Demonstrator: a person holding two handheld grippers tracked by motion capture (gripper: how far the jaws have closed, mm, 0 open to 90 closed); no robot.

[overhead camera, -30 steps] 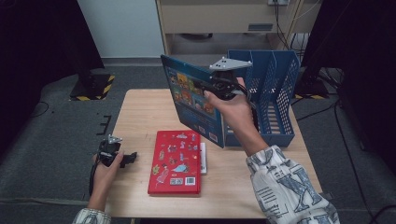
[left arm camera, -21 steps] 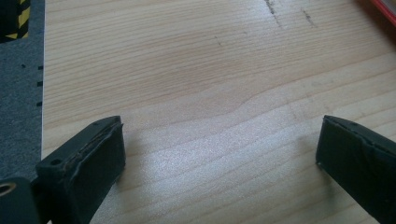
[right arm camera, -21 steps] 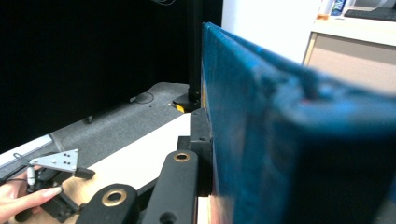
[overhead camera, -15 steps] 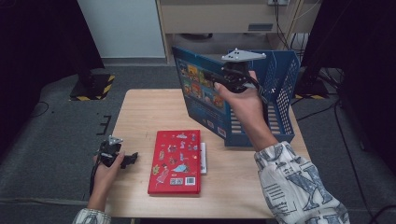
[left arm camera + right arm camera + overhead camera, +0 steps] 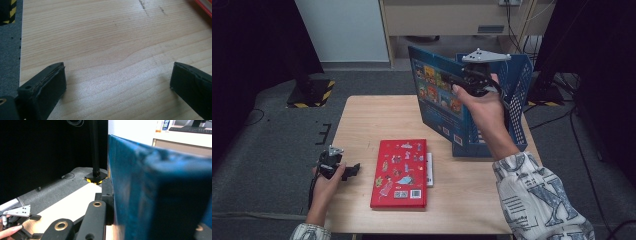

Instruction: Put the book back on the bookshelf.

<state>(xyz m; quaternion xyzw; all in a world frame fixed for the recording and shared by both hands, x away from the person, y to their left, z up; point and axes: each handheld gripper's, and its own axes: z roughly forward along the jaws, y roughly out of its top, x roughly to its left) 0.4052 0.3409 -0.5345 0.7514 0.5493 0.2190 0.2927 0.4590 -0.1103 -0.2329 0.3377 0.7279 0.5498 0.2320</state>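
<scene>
A blue picture book (image 5: 434,97) is held upright above the table's back right, with my right gripper (image 5: 458,80) shut on its top edge. In the right gripper view the book's blue cover (image 5: 150,195) is pressed against the left jaw. The book hangs just in front of the blue file rack (image 5: 514,105). A red picture book (image 5: 399,172) lies flat near the table's front middle. My left gripper (image 5: 352,171) rests on the table (image 5: 372,120) at the front left, left of the red book. Its jaws stand wide open over bare wood (image 5: 117,82).
A thin white thing (image 5: 430,170) sticks out from under the red book's right edge. The rack stands at the table's right edge. Grey carpet, a dark stand base with yellow-black tape (image 5: 309,92) and a cabinet (image 5: 452,20) lie beyond the table.
My right gripper has carried the blue book to the right and farther back, up to the rack's open side. The left gripper and the red book have stayed put.
</scene>
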